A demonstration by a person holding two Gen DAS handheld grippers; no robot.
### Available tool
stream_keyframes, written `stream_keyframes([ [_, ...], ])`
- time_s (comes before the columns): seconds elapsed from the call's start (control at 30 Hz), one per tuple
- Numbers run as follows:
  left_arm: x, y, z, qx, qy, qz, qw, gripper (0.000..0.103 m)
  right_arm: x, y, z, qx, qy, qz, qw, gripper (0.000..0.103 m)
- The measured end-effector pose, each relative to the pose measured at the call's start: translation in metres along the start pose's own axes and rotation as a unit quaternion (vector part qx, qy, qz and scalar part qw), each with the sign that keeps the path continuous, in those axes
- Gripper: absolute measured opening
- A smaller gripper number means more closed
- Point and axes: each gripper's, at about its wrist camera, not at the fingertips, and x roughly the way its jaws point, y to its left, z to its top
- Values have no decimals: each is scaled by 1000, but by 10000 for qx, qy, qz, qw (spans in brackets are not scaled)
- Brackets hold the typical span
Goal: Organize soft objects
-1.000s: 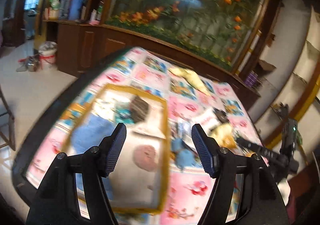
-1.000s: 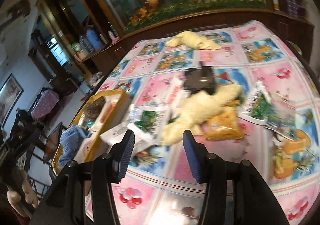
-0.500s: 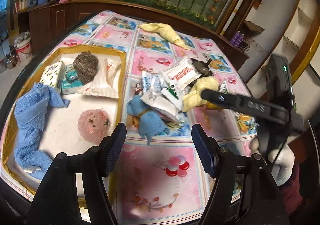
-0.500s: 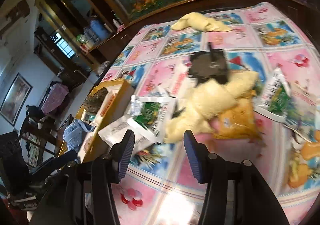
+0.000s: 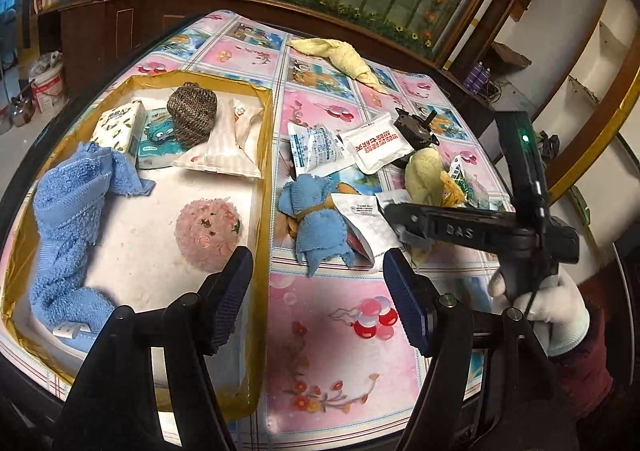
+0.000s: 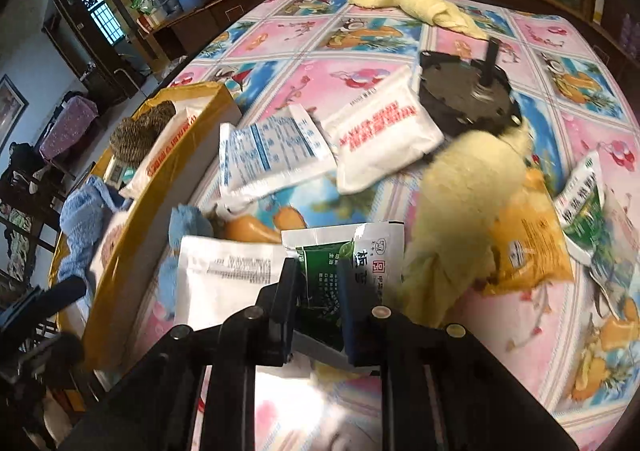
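A yellow-rimmed box (image 5: pixel 264 155) on the left holds a blue towel (image 5: pixel 68 211), a pink puff (image 5: pixel 208 231), a knitted brown hat (image 5: pixel 192 111) and tissue packs. My left gripper (image 5: pixel 316 303) is open and empty above the table's front edge. My right gripper (image 6: pixel 320 291) is shut on a green and white packet (image 6: pixel 344 259); it also shows in the left wrist view (image 5: pixel 404 223). A blue cloth (image 5: pixel 316 219), white packets (image 6: pixel 380 131) and a yellow cloth (image 6: pixel 460 203) lie around it.
Another yellow cloth (image 5: pixel 340 55) lies at the table's far side. A black round device (image 6: pixel 464 91) sits behind the white packets. An orange packet (image 6: pixel 524 243) and green packets (image 6: pixel 588 211) lie at right. The box wall (image 6: pixel 132 251) stands left of my right gripper.
My right gripper moved down onto the pile and closed on the green and white packet. My left gripper swung right and lower, staying open.
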Motion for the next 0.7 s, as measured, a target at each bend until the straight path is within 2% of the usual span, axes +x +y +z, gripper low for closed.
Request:
stream_keyframes([
  [0.07, 2, -4, -1, 89, 45, -91, 9999, 68, -12, -9, -13, 16, 144, 117, 9998, 19],
  [0.17, 4, -15, -4, 348, 95, -158, 9992, 68, -38, -24, -28, 160, -36, 488, 9987, 20],
  [0.2, 5, -20, -5, 417, 117, -165, 9989, 68, -45, -27, -32, 142, -128, 484, 9986, 21],
  [0.27, 8, -25, -5, 456, 159, -189, 9987, 68, -57, -30, -40, -35, -391, 236, 9989, 36],
  [0.3, 10, -27, -5, 460, 170, -212, 9986, 68, -58, -30, -42, -89, -464, 87, 9988, 48],
  [0.33, 11, -29, -5, 460, 183, -236, 9985, 68, -58, -31, -44, -98, -492, 6, 9987, 54],
  [0.47, 17, -33, -1, 405, 244, -193, 9987, 68, -51, -24, -52, -239, -508, 349, 9978, 54],
  [0.6, 17, -32, 2, 294, 242, -115, 9992, 68, -28, -6, -49, -694, -412, 127, 9967, 52],
  [0.63, 17, -32, 2, 293, 226, -74, 9993, 68, -24, -3, -48, -752, -393, 66, 9964, 47],
  [0.7, 17, -29, 4, 257, 215, -22, 9994, 68, -28, -3, -48, -725, -480, 264, 9959, 28],
])
